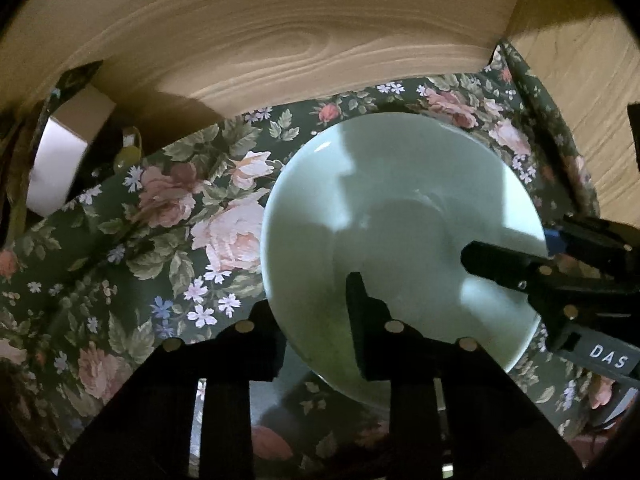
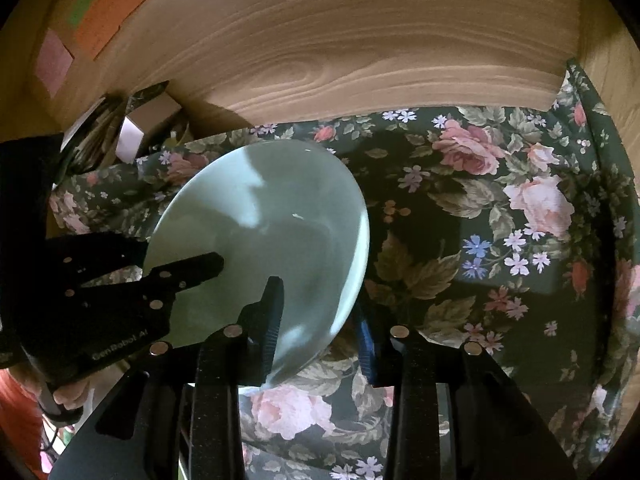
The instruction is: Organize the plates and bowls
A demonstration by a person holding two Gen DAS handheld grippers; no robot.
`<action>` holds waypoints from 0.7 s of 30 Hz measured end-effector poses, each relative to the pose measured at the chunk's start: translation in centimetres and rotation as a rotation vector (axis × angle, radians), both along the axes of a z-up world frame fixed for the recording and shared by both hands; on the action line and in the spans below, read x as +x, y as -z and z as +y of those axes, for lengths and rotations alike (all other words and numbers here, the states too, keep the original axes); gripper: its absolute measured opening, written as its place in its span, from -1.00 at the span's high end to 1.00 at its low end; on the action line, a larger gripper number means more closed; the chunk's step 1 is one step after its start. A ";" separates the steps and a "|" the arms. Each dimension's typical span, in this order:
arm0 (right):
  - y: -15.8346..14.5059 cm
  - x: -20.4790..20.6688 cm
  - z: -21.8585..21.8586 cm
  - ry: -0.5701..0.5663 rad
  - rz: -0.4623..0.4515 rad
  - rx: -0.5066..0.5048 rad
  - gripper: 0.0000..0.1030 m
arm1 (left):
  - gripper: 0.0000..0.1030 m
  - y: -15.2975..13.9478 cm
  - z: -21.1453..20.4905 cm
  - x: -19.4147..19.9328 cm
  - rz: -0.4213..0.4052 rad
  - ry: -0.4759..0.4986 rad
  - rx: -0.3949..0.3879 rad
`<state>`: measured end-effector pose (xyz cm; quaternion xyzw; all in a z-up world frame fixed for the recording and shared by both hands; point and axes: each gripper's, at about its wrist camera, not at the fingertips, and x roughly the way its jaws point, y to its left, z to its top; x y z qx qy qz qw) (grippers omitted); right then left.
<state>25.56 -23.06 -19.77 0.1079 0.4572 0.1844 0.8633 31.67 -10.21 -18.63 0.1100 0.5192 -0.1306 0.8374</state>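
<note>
Both grippers are on one pale green glazed ceramic plate (image 1: 400,232), which sits tilted above the dark green rose-print tablecloth (image 1: 160,216), one rim higher than the other, so it looks lifted rather than resting flat. The left gripper (image 1: 316,320) straddles the near rim: one black finger (image 1: 360,320) lies on the plate's upper face, the other sits under the edge beside it, so it reads as clamped on the rim, though the under-side contact is hidden. The right gripper (image 2: 320,320) does the same at its own side of the rim: one ribbed black finger (image 2: 272,312) over the glaze, the blue-padded finger just outside and below the edge; closed on the plate as far as I can judge. In the left wrist view the right gripper's upper finger reaches well in over the plate's face from the rim. Step in hand looks like a two-handed carry or set-down of the plate. To do it well: keep both clamps equally firm, since glazed ceramic is slick and a rim pinch can slip; move both hands together so the plate does not twist between the fingers; level it before lowering; touch the far rim down onto the cloth first, then release one side at a time. A light wood-grain back panel (image 1: 280,32) stands beyond the fingertips, so don't push forward into it. White box (image 1: 68,148) sits off past the left fingers, well apart. No bowls in view.
</note>
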 end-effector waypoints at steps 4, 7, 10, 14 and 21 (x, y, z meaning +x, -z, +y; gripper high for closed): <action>-0.4 -0.3 0.2 -0.004 -0.014 -0.007 0.42 | 0.56 0.0 0.0 -0.1 -0.004 -0.006 0.006; -0.9 -0.8 0.4 -0.005 -0.036 -0.014 0.42 | 0.57 -0.3 0.3 -0.5 -0.009 -0.006 -0.004; -1.7 -1.3 0.7 -0.010 -0.058 -0.011 0.42 | 0.57 -1.1 0.7 -1.3 -0.041 -0.005 -0.009; -3.0 -2.2 1.3 -0.017 -0.097 -0.013 0.43 | 0.57 -2.6 1.4 -2.4 -0.079 -0.012 -0.027; -5.5 -3.9 2.9 -0.044 -0.166 -0.005 0.43 | 0.57 -5.3 3.4 -4.8 -0.138 -0.049 -0.066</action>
